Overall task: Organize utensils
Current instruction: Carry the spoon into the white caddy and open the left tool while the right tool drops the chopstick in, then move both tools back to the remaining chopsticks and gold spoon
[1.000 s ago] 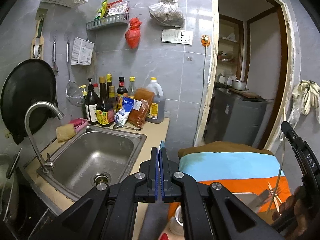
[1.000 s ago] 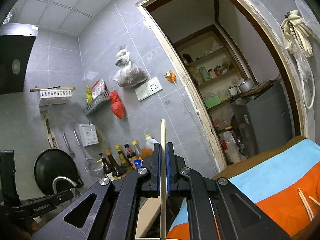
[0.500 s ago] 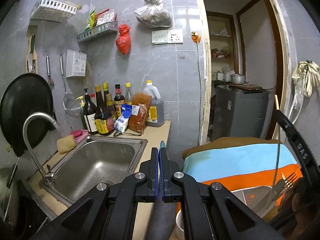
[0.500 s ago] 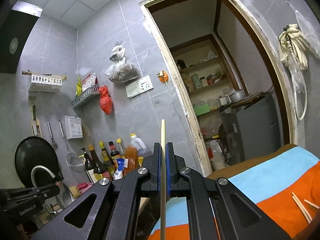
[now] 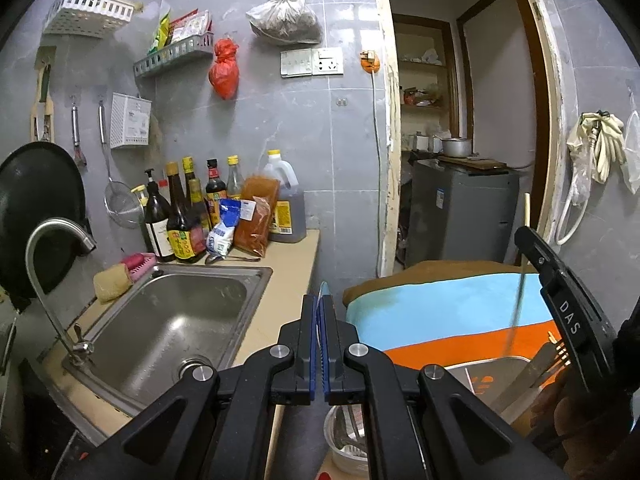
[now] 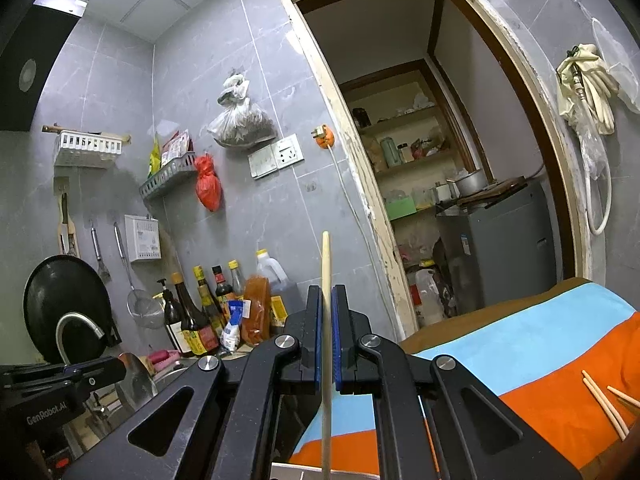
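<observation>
My right gripper (image 6: 328, 300) is shut on a pale wooden chopstick (image 6: 326, 340) that stands upright between its blue pads; the chopstick also shows in the left wrist view (image 5: 520, 280), with the right gripper (image 5: 560, 300) at the far right. My left gripper (image 5: 319, 308) is shut on a metal spoon (image 5: 322, 292), seen edge-on; its bowl (image 6: 136, 376) shows in the right wrist view. Below sit a metal tray (image 5: 480, 368) with a fork (image 5: 556, 352) and a round container (image 5: 344, 440) holding utensils. Loose chopsticks (image 6: 604, 400) lie on the striped cloth (image 6: 540, 360).
A steel sink (image 5: 172, 320) with a faucet (image 5: 52, 260) lies to the left. Sauce bottles (image 5: 184, 216) and packets stand at the counter's back. A black pan (image 5: 36, 208) and hanging tools are on the wall. A doorway (image 5: 460, 140) opens to a grey appliance.
Both grippers have tilted slightly downward, so the tray, fork and container have come further into the left wrist view. Both grips are unchanged.
</observation>
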A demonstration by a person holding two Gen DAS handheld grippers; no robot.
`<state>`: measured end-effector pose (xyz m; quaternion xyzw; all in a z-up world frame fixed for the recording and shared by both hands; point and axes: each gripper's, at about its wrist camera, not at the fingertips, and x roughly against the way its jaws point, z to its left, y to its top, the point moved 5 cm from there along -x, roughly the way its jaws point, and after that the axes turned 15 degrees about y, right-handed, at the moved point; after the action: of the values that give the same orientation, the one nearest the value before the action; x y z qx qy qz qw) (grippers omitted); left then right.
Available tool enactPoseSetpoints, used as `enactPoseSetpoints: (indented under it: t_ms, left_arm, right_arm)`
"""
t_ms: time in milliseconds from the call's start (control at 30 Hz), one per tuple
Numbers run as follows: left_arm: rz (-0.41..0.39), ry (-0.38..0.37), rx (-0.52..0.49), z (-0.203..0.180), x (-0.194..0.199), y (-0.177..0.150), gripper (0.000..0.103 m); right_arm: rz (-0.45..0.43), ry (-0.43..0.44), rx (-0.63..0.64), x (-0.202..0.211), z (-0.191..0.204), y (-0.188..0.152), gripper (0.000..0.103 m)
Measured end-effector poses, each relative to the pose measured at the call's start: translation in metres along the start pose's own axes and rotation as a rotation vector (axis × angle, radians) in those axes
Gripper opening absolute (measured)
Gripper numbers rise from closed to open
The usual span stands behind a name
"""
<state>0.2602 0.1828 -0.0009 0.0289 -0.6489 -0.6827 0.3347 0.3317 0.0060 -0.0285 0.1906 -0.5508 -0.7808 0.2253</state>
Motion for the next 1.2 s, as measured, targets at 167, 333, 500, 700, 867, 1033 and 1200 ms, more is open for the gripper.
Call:
enactPoseSetpoints:
  t_ms: [167,333,500,700,867,1033,1200]
  left_arm:
    - [0.019,-0.020,0.004,0.000,-0.001,-0.001,0.003]
    - [0.052,-0.076,0.034,0.001,-0.004,-0.003,0.004]
    - [0.124,-0.189,0.105,0.002,-0.006,-0.007,0.005]
    - [0.164,-0.243,0.142,-0.002,-0.005,-0.010,0.006]
    - [0.165,-0.295,0.170,-0.012,0.008,-0.006,0.031]
    - [0.124,-0.344,0.202,-0.026,0.032,0.004,0.056]
    - [0.067,-0.355,0.189,-0.050,0.059,0.012,0.084]
  right_arm:
    - [0.027,0.006,0.000,0.002,0.000,-0.002,0.004]
    - [0.068,0.015,0.007,0.006,0.001,-0.003,0.007]
    - [0.097,0.028,0.019,0.019,0.002,0.005,0.027]
    - [0.113,0.002,0.046,0.042,-0.004,0.028,0.046]
    - [0.113,-0.042,0.076,0.068,-0.014,0.054,0.070]
    - [0.116,-0.086,0.109,0.098,-0.025,0.078,0.084]
    - [0.112,-0.134,0.125,0.127,-0.042,0.100,0.093]
